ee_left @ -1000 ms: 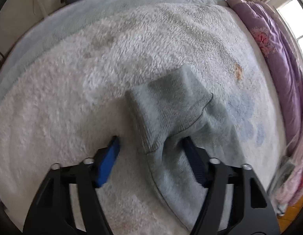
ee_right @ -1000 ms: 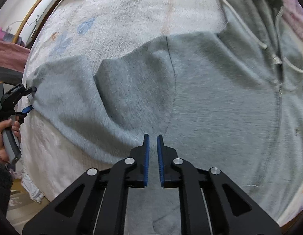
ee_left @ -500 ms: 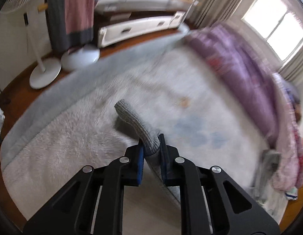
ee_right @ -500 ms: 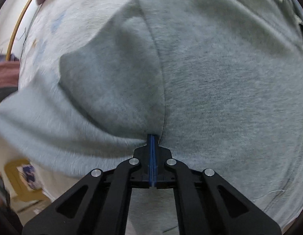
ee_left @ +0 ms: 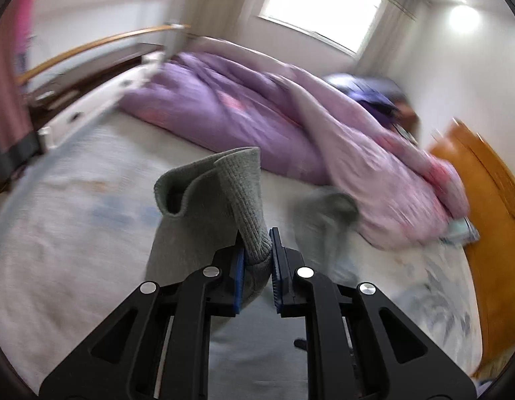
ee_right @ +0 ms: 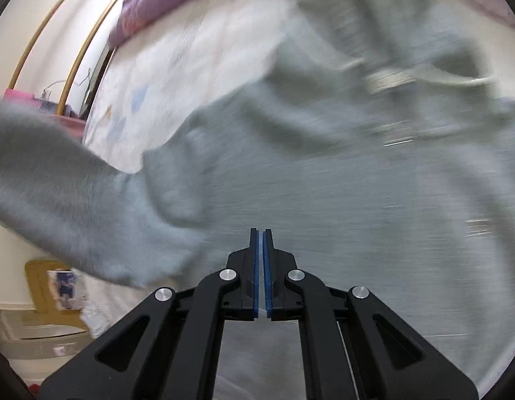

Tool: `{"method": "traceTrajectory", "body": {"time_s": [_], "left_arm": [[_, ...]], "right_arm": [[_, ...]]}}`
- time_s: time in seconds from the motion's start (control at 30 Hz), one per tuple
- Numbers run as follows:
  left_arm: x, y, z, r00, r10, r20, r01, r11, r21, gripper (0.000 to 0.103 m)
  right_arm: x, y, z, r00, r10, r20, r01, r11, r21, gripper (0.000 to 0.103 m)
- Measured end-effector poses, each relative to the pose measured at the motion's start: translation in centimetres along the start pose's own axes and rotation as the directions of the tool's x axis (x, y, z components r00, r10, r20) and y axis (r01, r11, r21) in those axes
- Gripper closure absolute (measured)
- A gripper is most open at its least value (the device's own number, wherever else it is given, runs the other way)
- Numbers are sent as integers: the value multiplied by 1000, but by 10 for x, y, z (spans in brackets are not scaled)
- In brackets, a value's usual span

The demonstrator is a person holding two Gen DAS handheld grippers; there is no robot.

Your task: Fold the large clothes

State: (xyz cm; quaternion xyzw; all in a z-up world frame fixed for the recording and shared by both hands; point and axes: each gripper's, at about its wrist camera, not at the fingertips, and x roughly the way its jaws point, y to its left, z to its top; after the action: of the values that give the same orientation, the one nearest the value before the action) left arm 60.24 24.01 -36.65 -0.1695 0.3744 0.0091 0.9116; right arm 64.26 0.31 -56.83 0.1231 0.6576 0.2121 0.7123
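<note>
A grey hoodie (ee_right: 340,183) lies on the bed, blurred by motion. My left gripper (ee_left: 257,253) is shut on the ribbed cuff of the hoodie sleeve (ee_left: 237,183) and holds it lifted above the bed. The raised sleeve (ee_right: 57,173) hangs across the left of the right wrist view. My right gripper (ee_right: 260,250) is shut with its tips over the hoodie body; I cannot tell whether cloth is pinched between its pads. The drawstrings (ee_right: 407,76) lie at the upper right.
A purple and pink duvet (ee_left: 290,106) is bunched along the far side of the bed. A pale fluffy blanket (ee_left: 57,233) covers the bed. An orange wooden board (ee_left: 490,216) stands at the right. A wooden rail (ee_left: 91,43) stands at the left.
My left gripper closed on the sleeve cuff, lifted it and swung it towards the duvet side. My right gripper closed on the hoodie body, and the view shifted over the cloth.
</note>
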Motion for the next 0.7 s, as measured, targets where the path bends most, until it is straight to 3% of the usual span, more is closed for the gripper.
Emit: {"method": "traceTrajectory", "body": {"time_s": [0.17,0.33,0.37,0.47,0.6,0.67,0.7], "left_arm": [[67,-122,-61,991,-98,-90,108,988,110,89],[143,-210,-147,956,-136,-258,192,960,205,89],[154,-222,-167,950,-120,-288,190,955,229,89],[189,-237,-208,905,-103,-412,203,957,207,89],[205,-251,-251,872,-69,-484,199,955,222,87],[206,-255,-263,864,-40,-501,187,951,245,79],[206,-255,-266,858,-35,-512,186,951,248,65]], "right_arm": [[-92,-111,-21,981,-156,115,157,988,4,99],[-152,-228,-43,942,-293,162,280,955,103,97],[-159,-250,-46,937,-312,159,293,947,133,98],[-186,-325,-58,917,-366,160,316,909,272,98],[-214,-401,-76,898,-403,175,294,848,440,97],[-230,-434,-79,895,-396,207,237,814,530,97],[-235,-443,-80,893,-394,217,216,798,562,97]]}}
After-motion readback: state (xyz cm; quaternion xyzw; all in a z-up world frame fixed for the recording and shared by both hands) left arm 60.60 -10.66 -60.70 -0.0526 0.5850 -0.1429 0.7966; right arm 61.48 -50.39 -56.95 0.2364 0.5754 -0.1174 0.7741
